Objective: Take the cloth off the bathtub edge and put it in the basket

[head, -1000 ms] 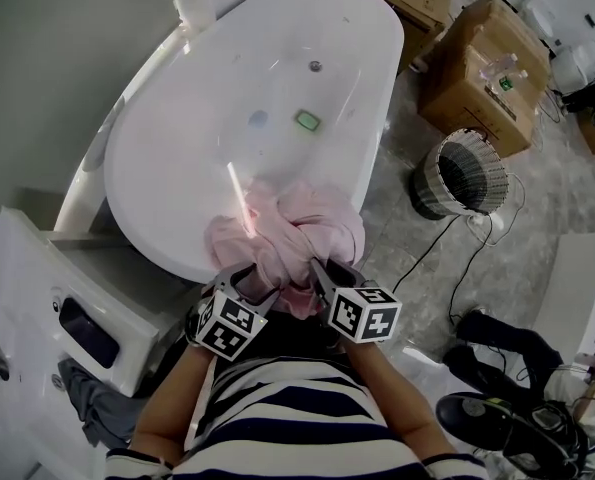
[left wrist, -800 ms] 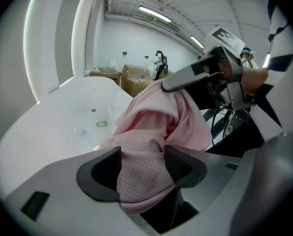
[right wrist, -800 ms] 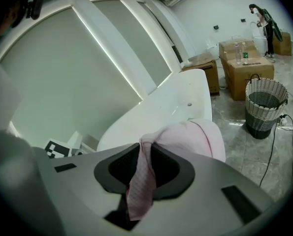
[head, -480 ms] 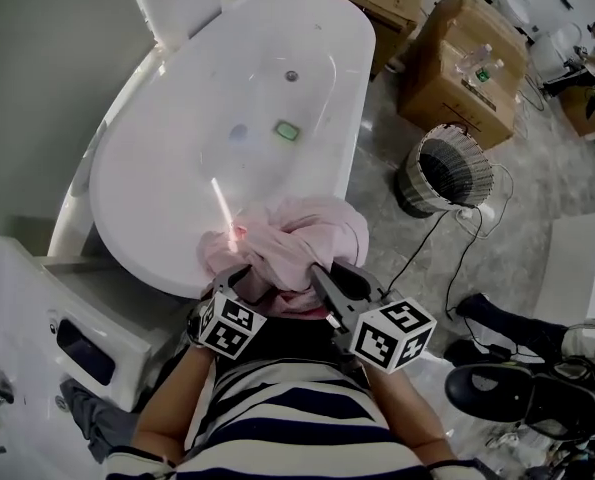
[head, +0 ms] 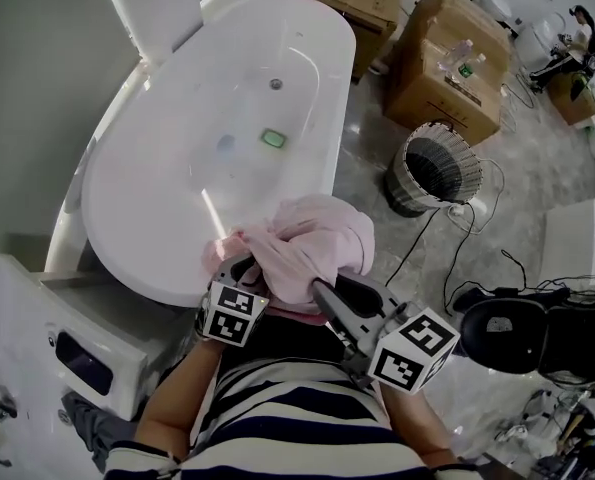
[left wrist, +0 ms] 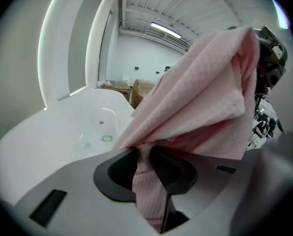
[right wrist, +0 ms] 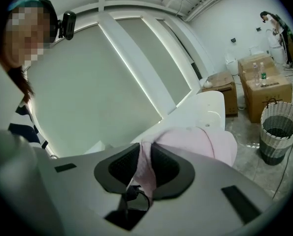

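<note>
The head view looks steeply down on the bathtub [head: 177,118]. Both gripper views sit close behind their jaws, and all three views share the cloth [head: 312,248].

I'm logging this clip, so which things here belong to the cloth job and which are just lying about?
Belong: pink cloth; bathtub; wicker basket; left gripper, jaws just closed onto the cloth; right gripper, clamped on it.
Lying about: cardboard boxes; green item in the tub; bottles on a box.
</note>
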Demonstrator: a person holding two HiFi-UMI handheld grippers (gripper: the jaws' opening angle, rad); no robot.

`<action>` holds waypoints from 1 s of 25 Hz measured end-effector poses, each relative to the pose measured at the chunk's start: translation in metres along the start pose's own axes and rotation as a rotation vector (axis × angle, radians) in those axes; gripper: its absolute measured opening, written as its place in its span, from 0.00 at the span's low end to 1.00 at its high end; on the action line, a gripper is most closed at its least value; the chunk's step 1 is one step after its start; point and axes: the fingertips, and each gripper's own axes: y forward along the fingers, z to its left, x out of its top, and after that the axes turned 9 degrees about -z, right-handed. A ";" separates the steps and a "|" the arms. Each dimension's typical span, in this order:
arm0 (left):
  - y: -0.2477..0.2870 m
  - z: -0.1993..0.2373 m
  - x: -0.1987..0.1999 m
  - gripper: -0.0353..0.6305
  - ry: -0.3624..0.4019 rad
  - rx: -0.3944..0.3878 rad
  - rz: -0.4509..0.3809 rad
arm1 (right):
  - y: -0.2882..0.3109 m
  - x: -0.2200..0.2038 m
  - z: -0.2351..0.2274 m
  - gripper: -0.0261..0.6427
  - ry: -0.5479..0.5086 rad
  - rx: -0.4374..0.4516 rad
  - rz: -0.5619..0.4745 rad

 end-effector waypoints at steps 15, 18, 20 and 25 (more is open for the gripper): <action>0.011 0.009 0.116 0.12 -0.319 -0.055 -0.409 | -0.034 0.026 0.000 0.17 -0.049 0.003 -0.103; 0.004 0.008 0.150 0.11 -0.359 -0.094 -0.517 | -0.041 0.030 -0.010 0.17 -0.040 -0.011 -0.122; 0.001 0.003 0.170 0.11 -0.391 -0.127 -0.572 | -0.046 0.033 -0.014 0.17 -0.030 -0.009 -0.137; 0.000 -0.020 0.208 0.11 -0.460 -0.230 -0.641 | -0.054 0.048 -0.022 0.17 -0.021 -0.001 -0.189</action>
